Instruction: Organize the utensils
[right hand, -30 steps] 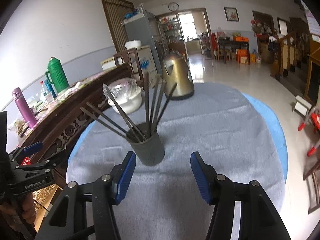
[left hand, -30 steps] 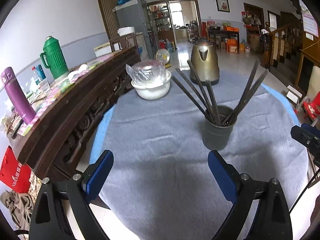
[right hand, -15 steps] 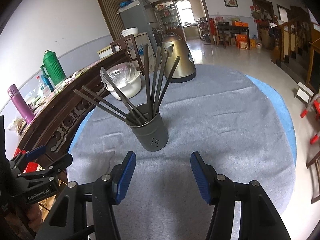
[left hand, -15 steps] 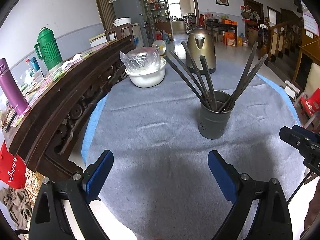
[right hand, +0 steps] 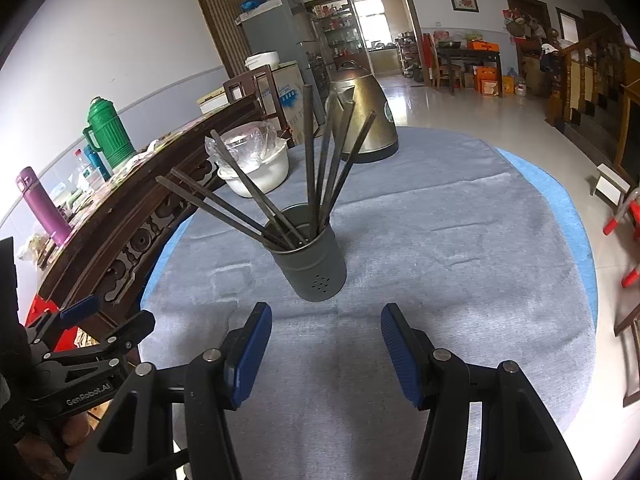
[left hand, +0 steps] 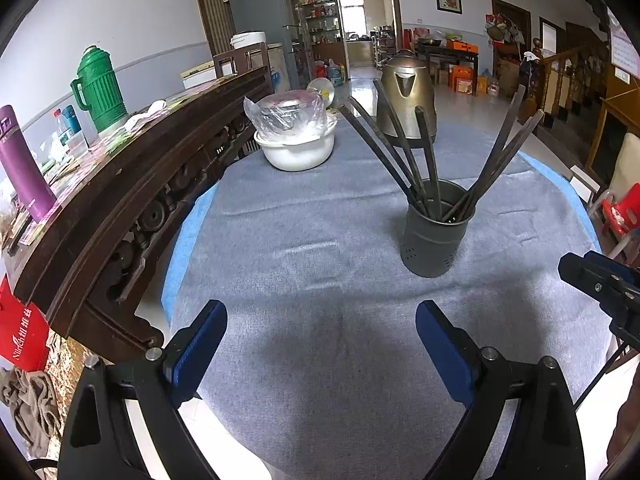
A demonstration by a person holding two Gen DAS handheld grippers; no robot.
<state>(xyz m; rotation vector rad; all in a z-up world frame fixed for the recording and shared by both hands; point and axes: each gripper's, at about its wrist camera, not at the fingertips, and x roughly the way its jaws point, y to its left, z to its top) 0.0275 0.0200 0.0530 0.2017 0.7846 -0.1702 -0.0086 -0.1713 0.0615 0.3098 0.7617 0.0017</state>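
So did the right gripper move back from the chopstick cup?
Yes. The right gripper backed away and rose; the cup now sits farther beyond its fingers.

Left hand-held gripper (left hand: 321, 334) and right hand-held gripper (right hand: 326, 338) both gape wide, apparently level, holding nothing.

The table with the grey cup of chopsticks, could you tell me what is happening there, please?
A person holds a pair of tongs in each hand above the round table. The left tongs and right tongs are both open and empty. All the dark chopsticks in view stand fanned out in the grey holder, which neither pair touches. A kettle and covered bowl sit behind.
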